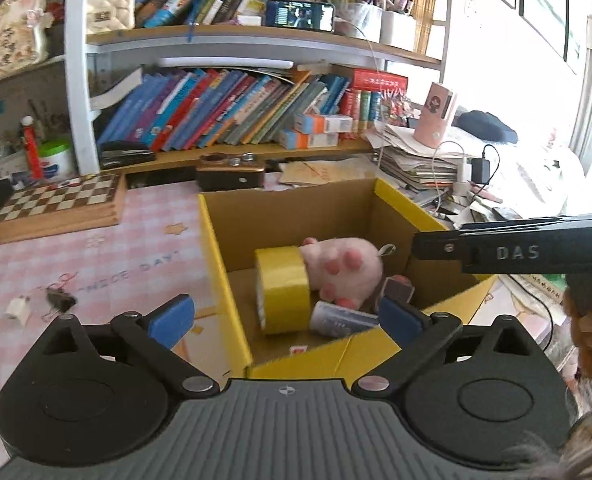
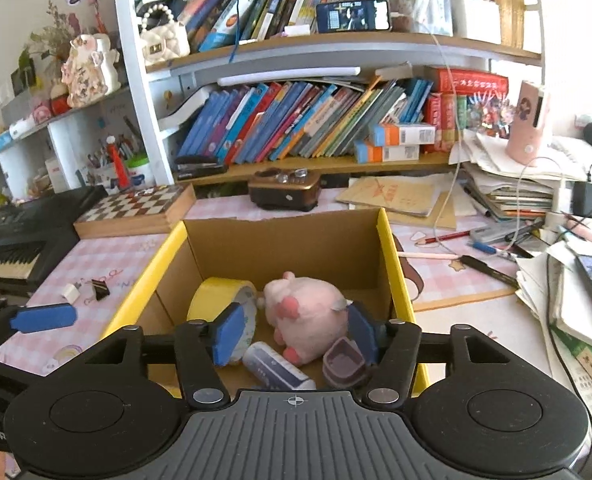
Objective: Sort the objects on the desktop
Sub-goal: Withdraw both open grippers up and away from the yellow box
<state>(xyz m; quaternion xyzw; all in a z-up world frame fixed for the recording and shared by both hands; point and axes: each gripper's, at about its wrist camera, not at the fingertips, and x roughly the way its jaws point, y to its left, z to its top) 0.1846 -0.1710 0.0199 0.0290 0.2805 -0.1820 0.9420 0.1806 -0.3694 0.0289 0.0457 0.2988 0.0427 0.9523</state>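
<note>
Cardboard box (image 2: 388, 240) – yellow-rimmed, holding pink plush (image 2: 302, 314) and yellow tape (image 2: 212, 292), both grippers' fingers spread, empty.

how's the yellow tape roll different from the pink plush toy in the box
The yellow tape roll is a hard, glossy ring standing on edge; the pink plush toy is a soft, fuzzy, rounded lump lying on its side. The tape is plain yellow; the plush is pale pink with darker pink feet. Both sit touching inside the cardboard box.
</note>
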